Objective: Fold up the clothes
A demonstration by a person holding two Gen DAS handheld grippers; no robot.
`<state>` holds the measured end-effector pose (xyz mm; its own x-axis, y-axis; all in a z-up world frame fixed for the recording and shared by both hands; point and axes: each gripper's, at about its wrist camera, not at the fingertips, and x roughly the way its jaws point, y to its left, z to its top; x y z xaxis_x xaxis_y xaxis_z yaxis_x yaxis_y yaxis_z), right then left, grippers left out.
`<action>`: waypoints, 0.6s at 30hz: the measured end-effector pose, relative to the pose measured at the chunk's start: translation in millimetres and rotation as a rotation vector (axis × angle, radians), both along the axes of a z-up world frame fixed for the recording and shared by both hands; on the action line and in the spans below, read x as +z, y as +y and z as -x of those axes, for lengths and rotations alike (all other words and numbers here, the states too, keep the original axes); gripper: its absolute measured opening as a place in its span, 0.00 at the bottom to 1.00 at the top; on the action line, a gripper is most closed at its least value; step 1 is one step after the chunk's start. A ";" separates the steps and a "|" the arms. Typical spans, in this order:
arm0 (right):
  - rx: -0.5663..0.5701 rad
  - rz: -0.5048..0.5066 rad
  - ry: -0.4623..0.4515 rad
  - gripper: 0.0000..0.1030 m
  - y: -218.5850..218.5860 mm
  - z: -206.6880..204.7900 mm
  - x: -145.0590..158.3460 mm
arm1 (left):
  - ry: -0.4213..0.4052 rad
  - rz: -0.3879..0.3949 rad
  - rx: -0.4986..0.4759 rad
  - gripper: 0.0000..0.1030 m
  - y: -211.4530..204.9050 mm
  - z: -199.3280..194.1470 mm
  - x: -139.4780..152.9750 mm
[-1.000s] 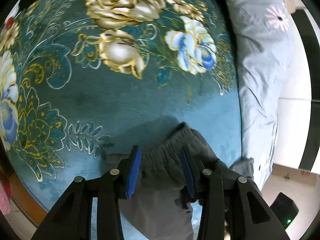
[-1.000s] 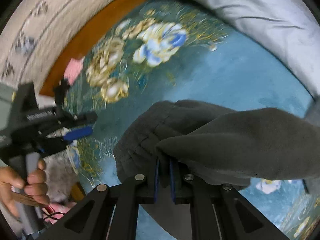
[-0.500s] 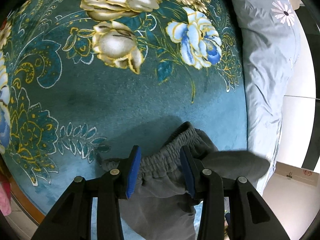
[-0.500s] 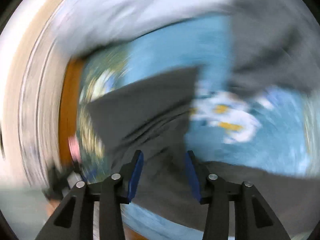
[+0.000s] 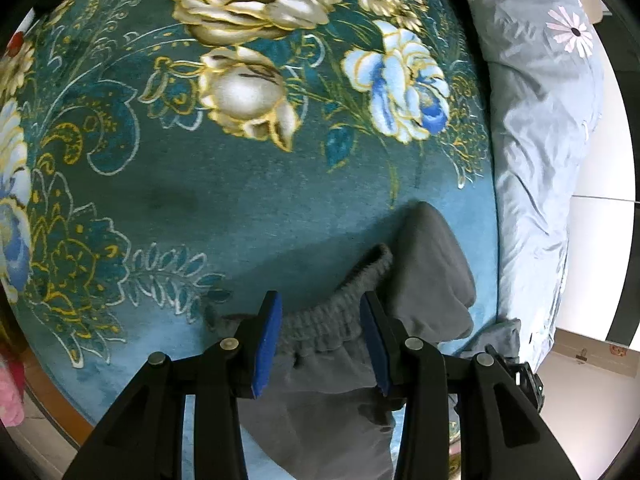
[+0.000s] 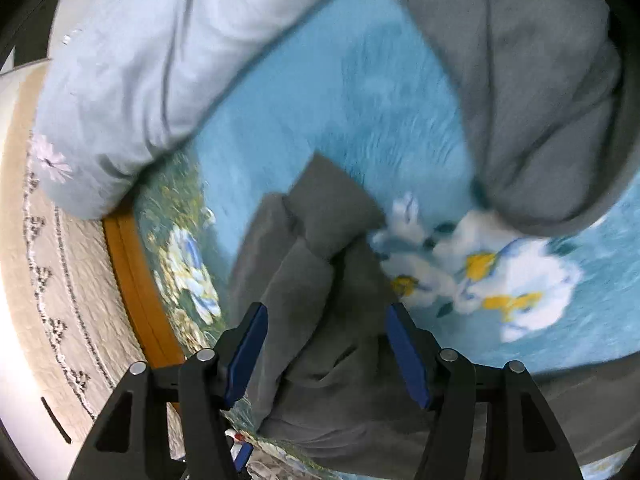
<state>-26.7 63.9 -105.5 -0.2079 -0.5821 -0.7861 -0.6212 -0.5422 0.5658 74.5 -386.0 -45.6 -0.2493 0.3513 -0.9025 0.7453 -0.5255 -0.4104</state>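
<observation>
Grey trousers lie on the teal flowered bedspread (image 5: 240, 208). Their elastic waistband (image 5: 320, 320) runs between the blue pads of my left gripper (image 5: 320, 344). Its jaws stand apart over the waistband, and I see no pinch. A folded grey leg (image 5: 432, 272) lies just right of the waistband. In the right wrist view, my right gripper (image 6: 326, 356) hovers over the crumpled trouser cloth (image 6: 320, 280). Its jaws are opening, and the cloth lies loose between and below them, untouched by the pads.
A light blue quilt (image 5: 536, 140) (image 6: 140, 60) runs along one side of the bed. More grey cloth (image 6: 540, 100) is heaped at the upper right of the right wrist view. An orange wooden bed edge (image 6: 132, 280) borders a cream patterned cover (image 6: 52, 280).
My right gripper has let go of the grey leg, rolled, and swung down over the bed. The leg now lies folded beside the waistband. The left gripper has stayed put.
</observation>
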 end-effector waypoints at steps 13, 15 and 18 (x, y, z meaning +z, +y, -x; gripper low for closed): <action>-0.130 0.093 -0.035 0.12 -29.4 28.8 -33.6 | -0.032 0.020 0.025 0.40 -10.7 -5.7 -7.1; -0.110 0.102 0.014 0.08 -23.5 30.8 -22.0 | -0.034 0.019 0.028 0.40 -10.1 -4.3 -8.6; -0.056 0.086 0.153 0.07 -7.3 20.5 12.5 | -0.033 0.010 0.015 0.40 -3.9 0.8 -11.8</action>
